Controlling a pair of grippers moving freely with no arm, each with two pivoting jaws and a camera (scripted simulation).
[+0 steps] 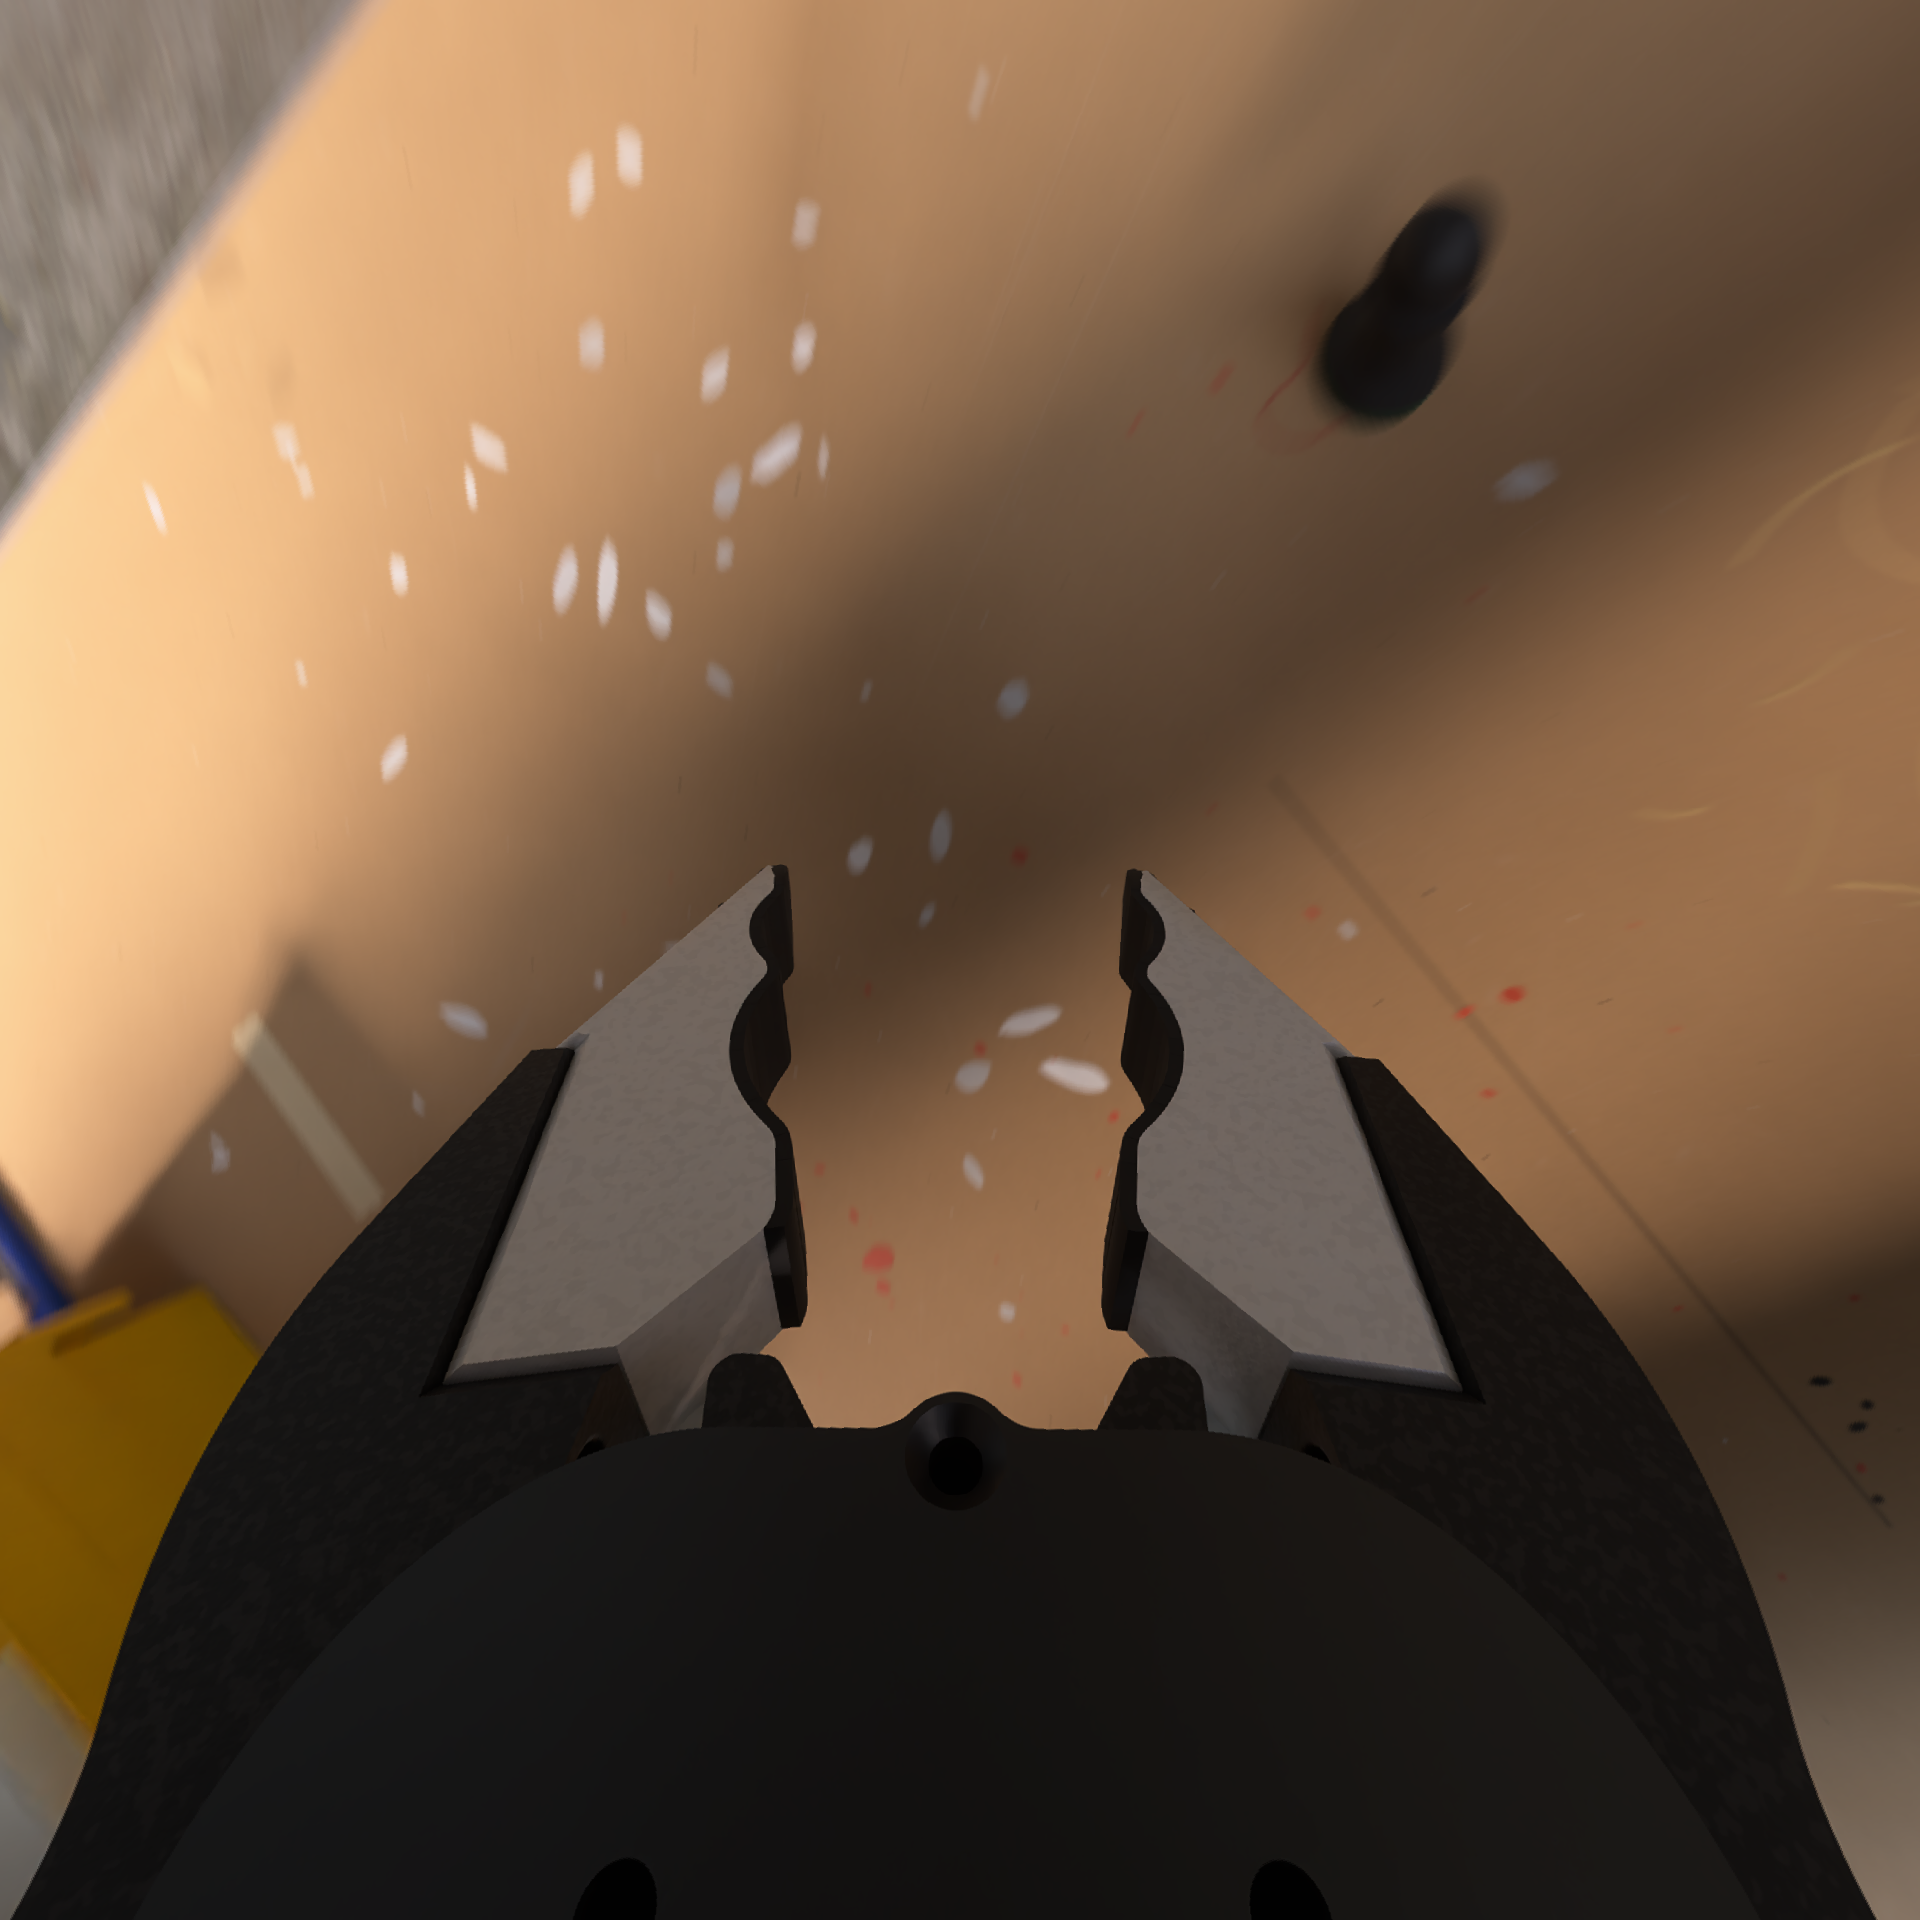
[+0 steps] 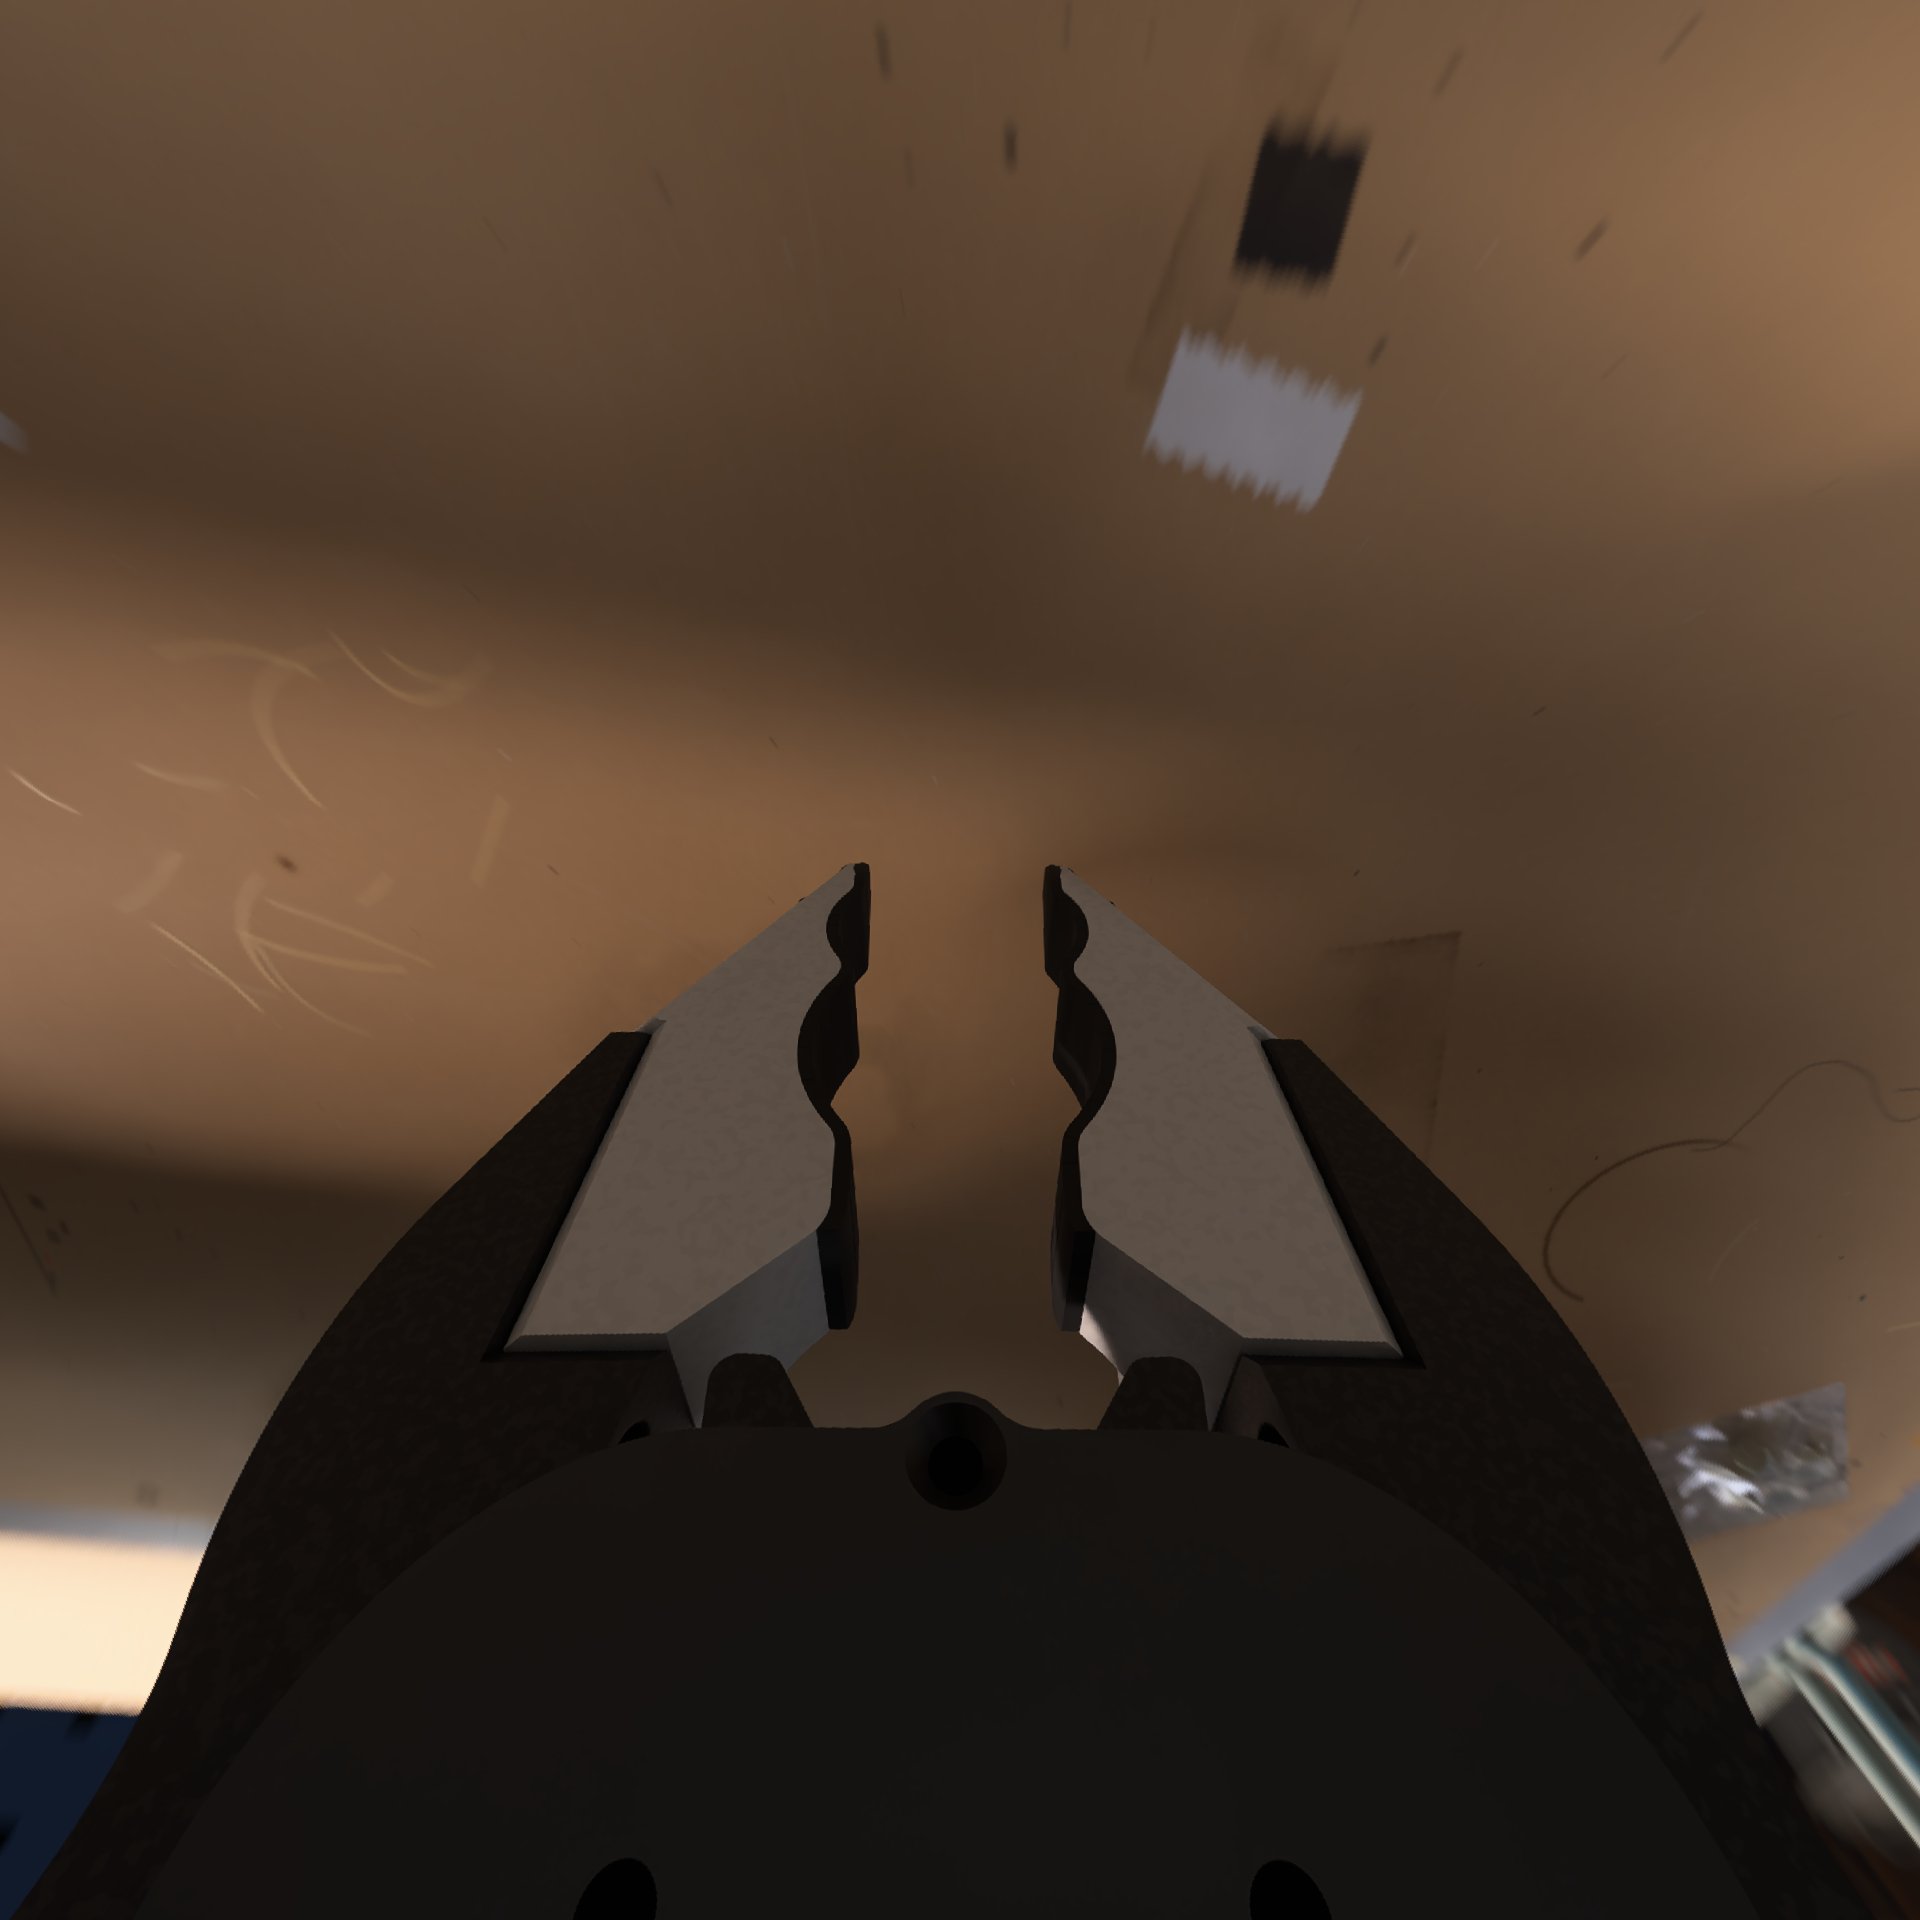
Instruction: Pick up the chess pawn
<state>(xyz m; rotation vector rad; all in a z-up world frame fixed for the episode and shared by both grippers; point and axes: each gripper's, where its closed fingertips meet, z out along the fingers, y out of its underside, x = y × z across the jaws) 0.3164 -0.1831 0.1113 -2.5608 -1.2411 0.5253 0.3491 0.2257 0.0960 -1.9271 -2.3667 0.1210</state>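
Tongs on the left are held released above the paint-flecked bench, the black chess pawn lying well ahead, rightward; right tongs, narrowly parted, grasp nothing.

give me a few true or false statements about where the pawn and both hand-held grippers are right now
1. The black chess pawn sits on the tabletop ahead and to the right of the left hand-held gripper. True.
2. The left hand-held gripper grips the pawn. False: it is open and empty.
3. The pawn shows in the right wrist view. False: it does not.
4. The right hand-held gripper holds nothing. True.
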